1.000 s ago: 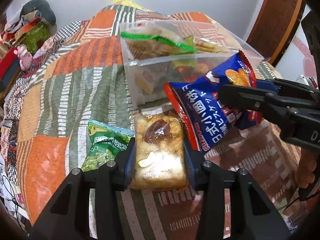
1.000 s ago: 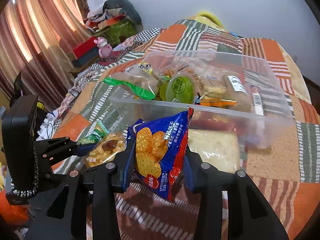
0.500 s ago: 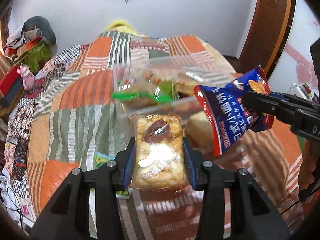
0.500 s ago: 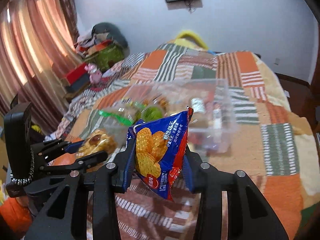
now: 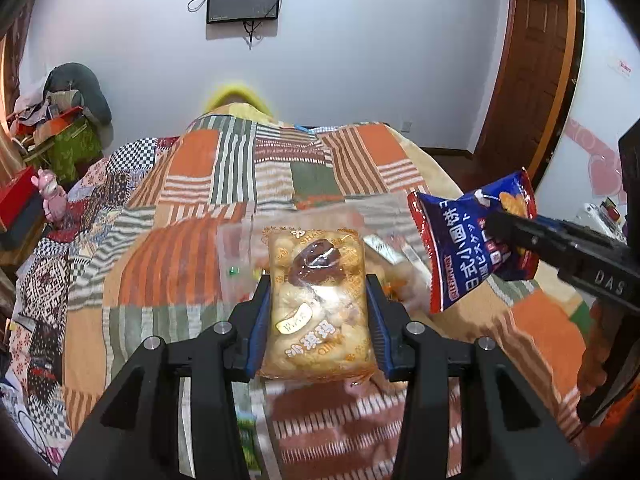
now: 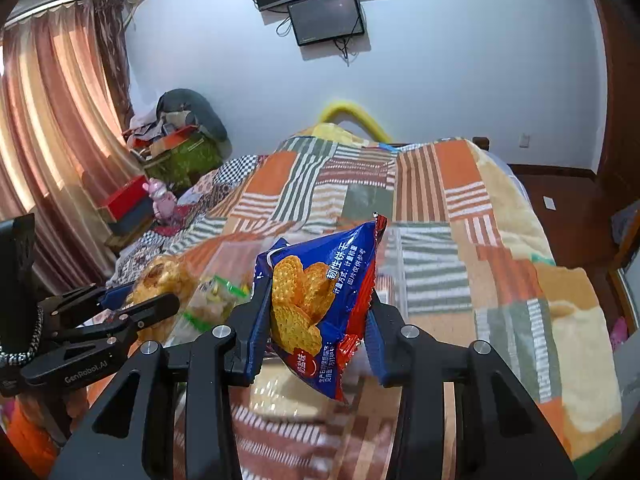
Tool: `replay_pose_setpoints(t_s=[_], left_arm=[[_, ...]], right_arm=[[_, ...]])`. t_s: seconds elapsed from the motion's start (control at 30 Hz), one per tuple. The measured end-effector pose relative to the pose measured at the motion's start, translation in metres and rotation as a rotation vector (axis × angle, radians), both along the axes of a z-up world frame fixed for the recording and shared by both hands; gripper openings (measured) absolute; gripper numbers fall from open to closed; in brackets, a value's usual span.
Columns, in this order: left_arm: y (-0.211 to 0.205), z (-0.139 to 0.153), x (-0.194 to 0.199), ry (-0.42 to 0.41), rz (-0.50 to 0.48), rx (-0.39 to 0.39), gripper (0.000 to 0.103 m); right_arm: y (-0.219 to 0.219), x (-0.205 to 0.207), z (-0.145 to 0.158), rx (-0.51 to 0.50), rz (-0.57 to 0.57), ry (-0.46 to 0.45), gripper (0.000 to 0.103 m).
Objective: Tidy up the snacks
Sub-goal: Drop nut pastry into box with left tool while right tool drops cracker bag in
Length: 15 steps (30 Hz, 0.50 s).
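The left gripper [image 5: 318, 312] was clamped on a clear-wrapped pastry packet [image 5: 318, 304], one blue pad pressed against each long side, the jaws partly closed to the packet's width. The packet stood upright between the pads, its upper half projecting past the fingertips. The right gripper [image 6: 316, 312] was clamped on a blue biscuit bag [image 6: 320, 304], which sat tilted in a narrower gap, its top corner toward 1 o'clock and its red bottom seam hanging below the pads.

In the left wrist view, the biscuit bag [image 5: 476, 240] and the right gripper [image 5: 516, 228] appeared at 3 o'clock of the pastry packet, apart from it. In the right wrist view, the left gripper [image 6: 136, 300] and its packet [image 6: 168, 280] appeared at 9 o'clock.

A clear plastic bin [image 5: 236, 248], blurred, lay on the patchwork bedspread [image 5: 172, 272] directly behind and below both held packets. A green-wrapped snack [image 6: 216, 296] showed inside the bin.
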State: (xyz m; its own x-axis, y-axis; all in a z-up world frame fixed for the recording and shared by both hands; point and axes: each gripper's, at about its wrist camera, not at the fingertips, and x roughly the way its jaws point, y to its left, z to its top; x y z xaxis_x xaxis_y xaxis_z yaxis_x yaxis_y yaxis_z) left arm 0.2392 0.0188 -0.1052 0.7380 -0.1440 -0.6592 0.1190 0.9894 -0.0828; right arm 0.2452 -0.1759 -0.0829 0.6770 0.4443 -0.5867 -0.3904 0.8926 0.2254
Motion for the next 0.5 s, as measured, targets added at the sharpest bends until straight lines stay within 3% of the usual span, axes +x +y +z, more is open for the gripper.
replay_pose_setpoints(t_s=[0.5], left_arm=[[0.008, -0.025, 0.075, 0.042, 0.051, 0.005, 0.043]], right_arm=[[0.030, 0.060, -0.037, 0.007, 0.004, 0.090, 0.038]])
